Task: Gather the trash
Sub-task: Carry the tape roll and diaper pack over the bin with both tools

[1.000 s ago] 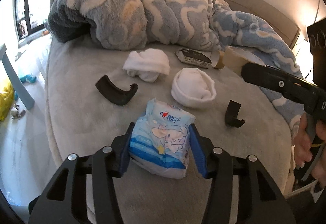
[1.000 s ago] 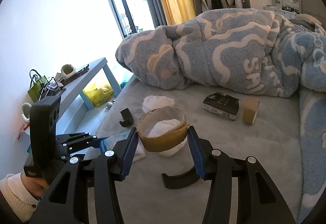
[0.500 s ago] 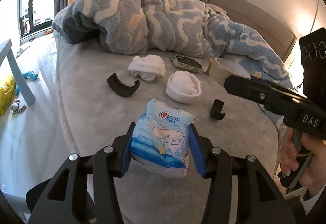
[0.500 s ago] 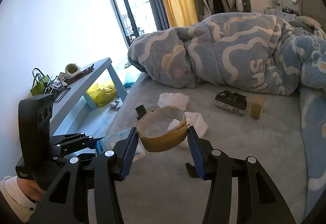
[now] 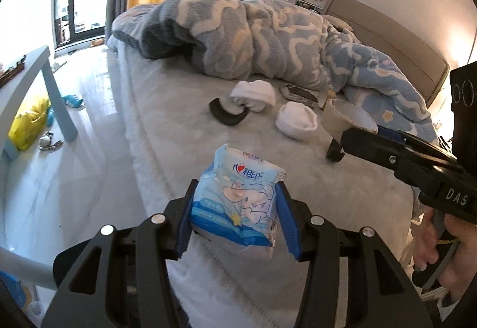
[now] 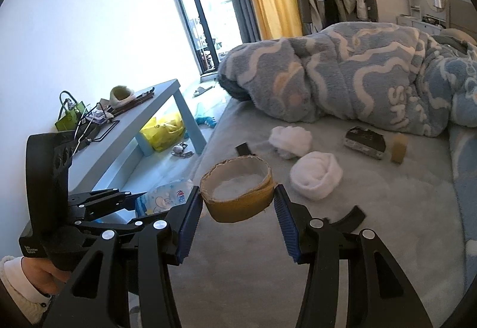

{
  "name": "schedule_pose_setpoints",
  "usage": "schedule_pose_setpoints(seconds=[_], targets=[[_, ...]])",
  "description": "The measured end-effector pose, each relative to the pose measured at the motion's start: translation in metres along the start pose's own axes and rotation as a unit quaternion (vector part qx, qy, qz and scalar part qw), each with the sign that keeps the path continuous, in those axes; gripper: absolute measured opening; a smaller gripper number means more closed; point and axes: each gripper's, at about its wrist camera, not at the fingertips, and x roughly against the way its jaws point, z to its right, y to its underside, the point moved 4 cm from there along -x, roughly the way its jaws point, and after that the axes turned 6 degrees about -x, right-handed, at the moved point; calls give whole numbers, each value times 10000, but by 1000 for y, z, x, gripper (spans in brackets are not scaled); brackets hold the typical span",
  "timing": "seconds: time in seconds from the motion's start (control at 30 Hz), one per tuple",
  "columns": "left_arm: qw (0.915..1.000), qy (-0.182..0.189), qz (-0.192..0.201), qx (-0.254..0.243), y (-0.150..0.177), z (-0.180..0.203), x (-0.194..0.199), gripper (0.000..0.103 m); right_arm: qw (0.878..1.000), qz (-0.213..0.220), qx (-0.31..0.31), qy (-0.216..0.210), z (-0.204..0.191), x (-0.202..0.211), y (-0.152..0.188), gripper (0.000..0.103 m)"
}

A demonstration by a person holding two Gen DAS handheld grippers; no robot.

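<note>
My left gripper (image 5: 235,211) is shut on a blue and white tissue pack (image 5: 237,199), held above the near edge of the grey bed (image 5: 179,131). My right gripper (image 6: 237,205) is shut on a brown tape roll (image 6: 238,192), lifted above the bed. The tape roll also shows in the left wrist view (image 5: 345,119), and the tissue pack in the right wrist view (image 6: 167,196). On the bed lie two white sock bundles (image 5: 253,95) (image 5: 296,120), a dark wrapper (image 6: 363,141), a small tan block (image 6: 399,147) and black curved plastic pieces (image 5: 226,116).
A blue patterned blanket (image 5: 238,35) is heaped across the far side of the bed. A light blue side table (image 6: 134,125) with a green bag stands left of the bed. A yellow bag (image 6: 164,131) and small items lie on the floor beneath it.
Both grippers have drawn back and up from the bed with their loads, so the items on the bed look farther away. More floor and the side table have come into view.
</note>
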Motion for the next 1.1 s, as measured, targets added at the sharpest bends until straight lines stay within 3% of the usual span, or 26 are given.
schedule_pose_setpoints(seconds=[0.5,1.1], targets=[[9979,-514,33,400,32,-64,44,54,9990,-92,308,-315,-72,-17,14,50],[9908,-891,-636,800,78,-140,61,54,9949,-491,631,-614,-149,-63,33,50]])
